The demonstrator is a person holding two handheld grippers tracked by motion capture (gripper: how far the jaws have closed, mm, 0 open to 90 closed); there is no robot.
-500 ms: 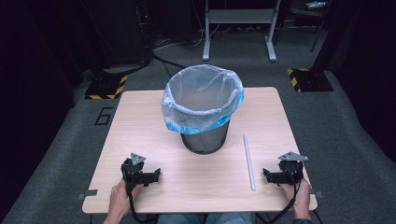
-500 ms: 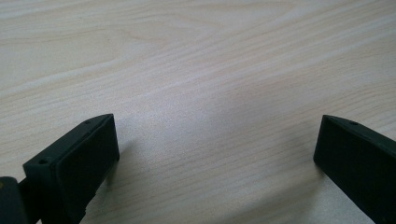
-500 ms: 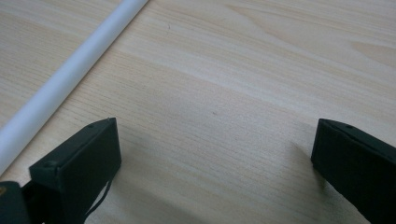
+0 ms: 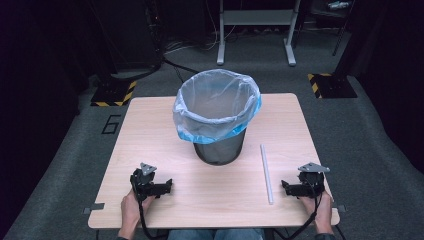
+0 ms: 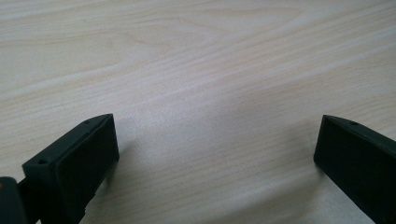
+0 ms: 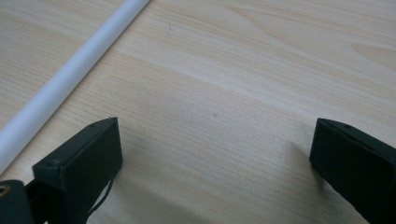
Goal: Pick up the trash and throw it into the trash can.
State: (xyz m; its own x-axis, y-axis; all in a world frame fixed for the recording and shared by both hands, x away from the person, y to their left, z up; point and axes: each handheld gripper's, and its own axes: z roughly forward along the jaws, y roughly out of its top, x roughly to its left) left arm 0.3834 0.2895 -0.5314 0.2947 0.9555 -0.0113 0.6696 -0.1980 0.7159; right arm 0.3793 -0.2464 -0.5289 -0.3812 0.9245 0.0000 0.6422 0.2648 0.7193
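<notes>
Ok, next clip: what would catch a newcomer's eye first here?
The dark mesh waste bin with its loose translucent blue-edged liner stands mid-table. A white tube lies flat to its right, near the open right gripper. The left gripper rests open at the near left of the wooden table.

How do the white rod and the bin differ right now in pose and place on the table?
The white rod lies flat on the table, while the bin stands upright. The rod is thin and bare; the bin is wide and lined with a clear bag. The rod lies close to the right gripper, the bin farther back near the middle. Both rest on the table, untouched by either gripper.
</notes>
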